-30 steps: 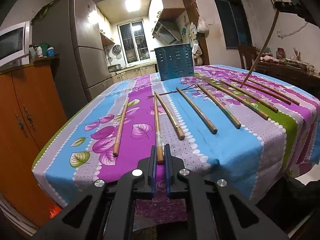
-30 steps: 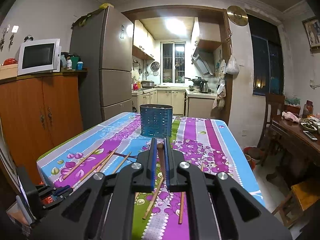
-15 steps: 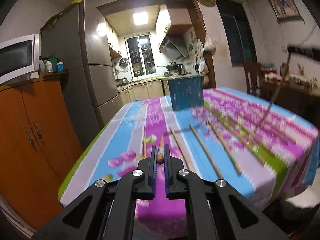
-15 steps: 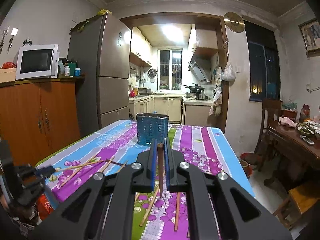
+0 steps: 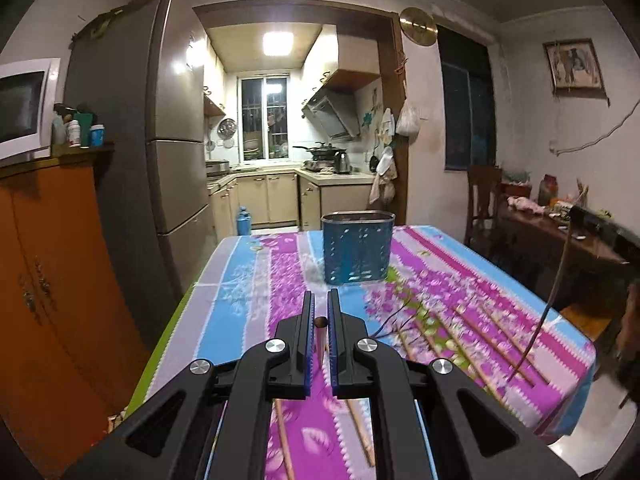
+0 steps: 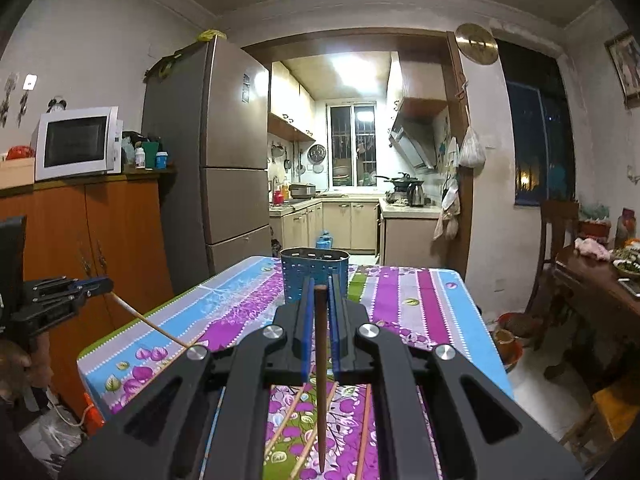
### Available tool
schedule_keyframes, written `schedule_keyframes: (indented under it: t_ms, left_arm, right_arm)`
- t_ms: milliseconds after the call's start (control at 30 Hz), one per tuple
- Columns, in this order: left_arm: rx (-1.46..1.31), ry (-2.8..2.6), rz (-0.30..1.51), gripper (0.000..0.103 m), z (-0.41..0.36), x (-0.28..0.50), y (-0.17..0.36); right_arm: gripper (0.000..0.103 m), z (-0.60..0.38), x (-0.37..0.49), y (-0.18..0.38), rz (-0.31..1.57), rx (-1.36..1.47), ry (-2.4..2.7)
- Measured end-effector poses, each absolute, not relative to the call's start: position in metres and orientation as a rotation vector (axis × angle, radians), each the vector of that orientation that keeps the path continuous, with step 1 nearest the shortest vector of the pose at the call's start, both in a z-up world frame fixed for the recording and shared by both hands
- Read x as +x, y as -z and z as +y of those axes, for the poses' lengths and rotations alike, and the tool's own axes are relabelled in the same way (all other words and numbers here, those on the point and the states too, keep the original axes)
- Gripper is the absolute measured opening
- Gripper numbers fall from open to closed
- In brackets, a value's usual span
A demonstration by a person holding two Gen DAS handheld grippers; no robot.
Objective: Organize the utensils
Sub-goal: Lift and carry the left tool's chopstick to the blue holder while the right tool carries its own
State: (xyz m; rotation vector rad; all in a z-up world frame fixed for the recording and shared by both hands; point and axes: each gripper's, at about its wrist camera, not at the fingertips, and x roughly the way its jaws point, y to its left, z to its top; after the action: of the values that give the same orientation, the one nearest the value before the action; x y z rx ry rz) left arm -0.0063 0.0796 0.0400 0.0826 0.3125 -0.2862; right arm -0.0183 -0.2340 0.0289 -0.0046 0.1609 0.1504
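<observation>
Chopstick (image 5: 320,338) between left hand-held gripper (image 5: 319,312) pads

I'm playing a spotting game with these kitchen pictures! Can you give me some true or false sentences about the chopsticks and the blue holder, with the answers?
1. The left gripper pinches a chopstick. True.
2. The right gripper holds nothing. False: it grips a dark chopstick that hangs down.
3. The blue holder lies tipped over. False: it stands upright on the tablecloth.
4. More chopsticks lie on the cloth. True.
5. The microwave sits on the floor. False: it sits on the orange cabinet.
</observation>
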Motion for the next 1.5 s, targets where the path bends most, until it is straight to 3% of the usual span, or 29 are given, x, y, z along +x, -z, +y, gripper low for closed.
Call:
schedule_keyframes:
  t_ms: [433,1033,1500]
  left_arm:
    - [0.023,0.384,0.367,0.007,0.08,0.046,-0.084]
    - [0.031,0.421,0.32,0.007,0.06,0.077,-0.102]
    - [0.072,0.44,0.117,0.007,-0.004,0.16,-0.195]
  right_arm:
    - [0.006,-0.226,0.023,-0.055,0.167,-0.031,-0.193]
    - [0.006,-0.222,0.071,-0.064,0.221,-0.017,-0.216]
    - [0.006,-0.224,0.165,-0.131,0.109,0.008,-0.186]
